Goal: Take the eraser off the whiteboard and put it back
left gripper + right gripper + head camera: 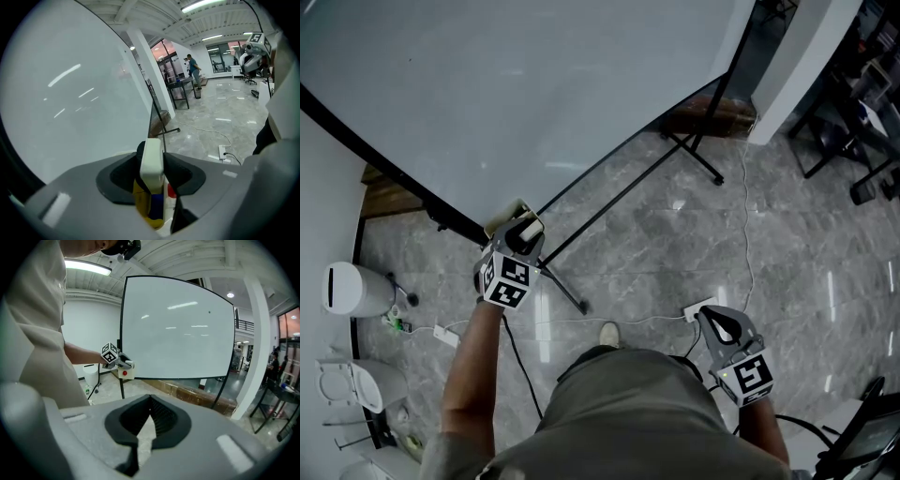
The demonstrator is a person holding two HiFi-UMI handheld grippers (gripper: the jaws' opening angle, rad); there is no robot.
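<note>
Holding the eraser: the left gripper (pixel 522 230), its jaws pinching the cream eraser (pixel 152 161) by its two long sides.
Eraser place: at the lower left corner of the whiteboard (pixel 534 84), by the black frame. Whether it touches the panel cannot be told, as the gripper masks that corner.
Right gripper (pixel 150 399): jaws pressed together with nothing between them, held low at the person's side, well apart from the board.
Step in hand (judged): setting the eraser back. Lay its flat face square to the panel, inside the frame. Spread the jaws only once it sits, since a tilted release may drop it.
Stand legs (pixel 623 192): black, running out under that corner, near the left gripper. The likeliest snag.
Power strip (pixel 701 307): white, on the floor with its cable, near the right gripper.
Bin (pixel 349 289): white, left of the board, out of the way.
</note>
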